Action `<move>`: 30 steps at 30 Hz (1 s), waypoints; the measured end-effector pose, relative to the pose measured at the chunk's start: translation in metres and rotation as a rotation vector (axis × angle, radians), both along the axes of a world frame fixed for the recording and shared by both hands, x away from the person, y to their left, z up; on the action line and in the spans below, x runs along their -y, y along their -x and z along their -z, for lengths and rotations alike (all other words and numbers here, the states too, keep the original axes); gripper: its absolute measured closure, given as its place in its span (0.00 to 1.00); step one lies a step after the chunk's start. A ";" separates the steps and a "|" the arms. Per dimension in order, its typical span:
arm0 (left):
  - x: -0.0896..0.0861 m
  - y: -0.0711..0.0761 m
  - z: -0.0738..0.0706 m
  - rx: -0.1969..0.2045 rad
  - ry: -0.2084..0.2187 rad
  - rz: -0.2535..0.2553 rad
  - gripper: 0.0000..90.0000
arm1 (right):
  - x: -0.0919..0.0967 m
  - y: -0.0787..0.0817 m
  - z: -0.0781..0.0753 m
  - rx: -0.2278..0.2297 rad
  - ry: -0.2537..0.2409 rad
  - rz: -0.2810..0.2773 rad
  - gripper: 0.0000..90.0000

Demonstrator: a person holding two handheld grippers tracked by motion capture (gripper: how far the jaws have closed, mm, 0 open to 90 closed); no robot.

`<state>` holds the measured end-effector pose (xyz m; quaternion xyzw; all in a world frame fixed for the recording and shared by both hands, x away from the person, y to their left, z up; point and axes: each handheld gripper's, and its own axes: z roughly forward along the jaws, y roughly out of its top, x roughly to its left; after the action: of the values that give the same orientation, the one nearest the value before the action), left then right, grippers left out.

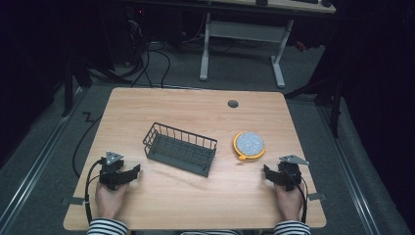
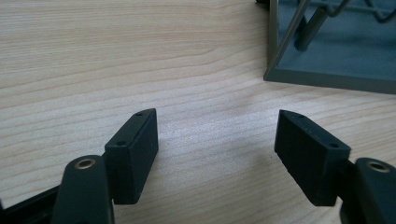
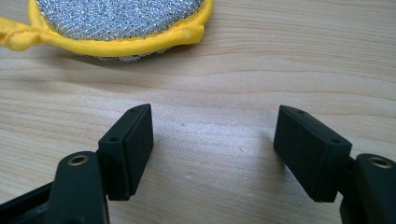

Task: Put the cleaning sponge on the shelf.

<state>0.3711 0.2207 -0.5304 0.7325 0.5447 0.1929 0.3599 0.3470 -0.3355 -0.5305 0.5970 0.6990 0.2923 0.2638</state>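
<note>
A dark grey wire basket (image 1: 180, 148) stands empty near the middle of the wooden table (image 1: 195, 112); its corner (image 2: 327, 56) shows in the left gripper view. To its right lies a round silver scouring pad with a yellow rim (image 1: 249, 144), also close ahead in the right gripper view (image 3: 116, 23). My left gripper (image 1: 136, 170) rests low at the front left, open, its jaws wide apart over bare wood (image 2: 215, 135). At the front right my right gripper (image 1: 265, 170) is open too (image 3: 212, 130), just short of the pad, holding nothing.
A round grey cable hole (image 1: 233, 104) sits near the table's far edge. Beyond the table are a white desk frame (image 1: 244, 44) and cables on the grey floor (image 1: 147, 63). Striped sleeves come in at the bottom edge.
</note>
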 end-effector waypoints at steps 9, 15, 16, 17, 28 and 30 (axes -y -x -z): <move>-0.002 0.001 -0.021 0.003 0.026 0.023 0.37 | 0.000 0.000 0.000 -0.003 0.003 -0.005 0.31; -0.003 0.001 -0.035 -0.003 0.029 0.038 0.37 | 0.000 0.000 0.000 -0.001 0.001 -0.008 0.30; -0.003 0.001 -0.037 -0.005 0.028 0.040 0.37 | 0.000 0.000 0.000 -0.001 0.002 -0.011 0.30; -0.004 0.002 -0.039 -0.009 0.033 0.041 0.37 | 0.000 0.000 0.000 -0.002 0.001 -0.011 0.30; -0.015 0.002 -0.073 0.007 0.100 0.047 0.38 | 0.000 0.000 0.000 -0.002 0.002 -0.016 0.30; -0.015 0.001 -0.079 0.009 0.110 0.049 0.38 | 0.000 0.000 0.000 -0.001 0.004 -0.017 0.29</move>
<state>0.3703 0.2362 -0.4519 0.7239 0.5348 0.1569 0.4068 0.3472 -0.3353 -0.5307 0.5906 0.7048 0.2929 0.2620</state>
